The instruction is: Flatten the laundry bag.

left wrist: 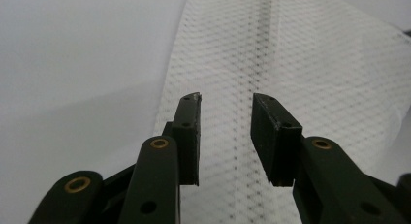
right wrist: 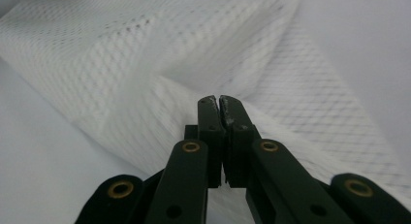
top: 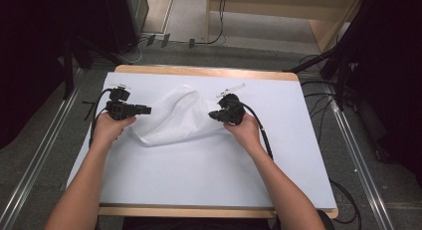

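Note:
A white mesh cloth (top: pixel 174 118) lies crumpled on the white table top (top: pixel 199 175), raised into a ridge across its middle. At the cloth's left edge my left gripper (top: pixel 148 110) points right. In the left gripper view this gripper (left wrist: pixel 225 100) is open, with the mesh cloth (left wrist: pixel 315 64) under and beyond the gap and nothing between the pads. My right gripper (top: pixel 211 115) is at the cloth's right edge and points left. In the right gripper view that gripper (right wrist: pixel 219 100) is shut, and folds of the cloth (right wrist: pixel 121 54) run up to its tips, so it seems to pinch the edge.
The table has a wooden rim (top: pixel 209 70) along its far side. Black stands and cables (top: pixel 343 70) crowd the floor at the right, and dark equipment (top: pixel 109 21) stands at the back left. Bare white surface lies in front of the cloth.

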The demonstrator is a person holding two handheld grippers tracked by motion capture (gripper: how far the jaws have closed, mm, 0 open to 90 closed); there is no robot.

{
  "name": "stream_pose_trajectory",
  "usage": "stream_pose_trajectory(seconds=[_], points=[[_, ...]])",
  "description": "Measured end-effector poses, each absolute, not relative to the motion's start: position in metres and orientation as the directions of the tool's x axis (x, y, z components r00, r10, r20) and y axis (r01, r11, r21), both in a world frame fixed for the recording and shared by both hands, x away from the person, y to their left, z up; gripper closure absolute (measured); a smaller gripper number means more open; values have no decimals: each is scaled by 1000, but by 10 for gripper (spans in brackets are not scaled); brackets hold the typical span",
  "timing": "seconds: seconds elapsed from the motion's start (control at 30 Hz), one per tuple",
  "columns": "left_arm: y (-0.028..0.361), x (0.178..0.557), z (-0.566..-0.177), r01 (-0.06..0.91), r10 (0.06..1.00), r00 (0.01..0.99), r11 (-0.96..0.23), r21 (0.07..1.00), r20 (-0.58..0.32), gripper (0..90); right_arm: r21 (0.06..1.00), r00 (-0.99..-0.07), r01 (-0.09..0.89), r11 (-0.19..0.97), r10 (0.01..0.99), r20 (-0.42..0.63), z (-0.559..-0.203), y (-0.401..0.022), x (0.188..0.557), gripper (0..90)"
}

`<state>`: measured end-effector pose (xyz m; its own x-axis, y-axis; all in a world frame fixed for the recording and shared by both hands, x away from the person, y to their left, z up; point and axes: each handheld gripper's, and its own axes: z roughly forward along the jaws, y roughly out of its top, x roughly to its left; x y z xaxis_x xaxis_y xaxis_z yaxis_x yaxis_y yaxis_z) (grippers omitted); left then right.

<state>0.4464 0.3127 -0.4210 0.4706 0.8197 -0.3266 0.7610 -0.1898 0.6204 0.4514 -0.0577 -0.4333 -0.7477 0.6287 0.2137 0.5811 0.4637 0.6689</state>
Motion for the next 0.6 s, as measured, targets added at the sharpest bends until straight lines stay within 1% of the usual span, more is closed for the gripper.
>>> stream_pose_trajectory(seconds=[0.03, 0.17, 0.2, 0.33, 0.6], points=[[310, 450, -422, 772, 823, 466, -198, 604, -325, 636, 663, -752, 583, 470, 620, 222, -435, -56, 449, 900], [304, 456, -424, 767, 820, 478, -214, 605, -316, 610, 667, -756, 581, 467, 613, 230, -442, -55, 438, 900], [302, 458, -424, 765, 818, 481, -216, 607, -315, 599, 663, -766, 569, 486, 606, 214, -446, -54, 431, 900], [294, 466, -428, 768, 819, 489, -239, 594, -302, 577, 655, -770, 568, 498, 603, 209, -451, -54, 421, 900], [276, 483, -436, 755, 810, 514, -272, 597, -281, 541, 640, -780, 561, 525, 594, 197, -461, -55, 410, 900]])
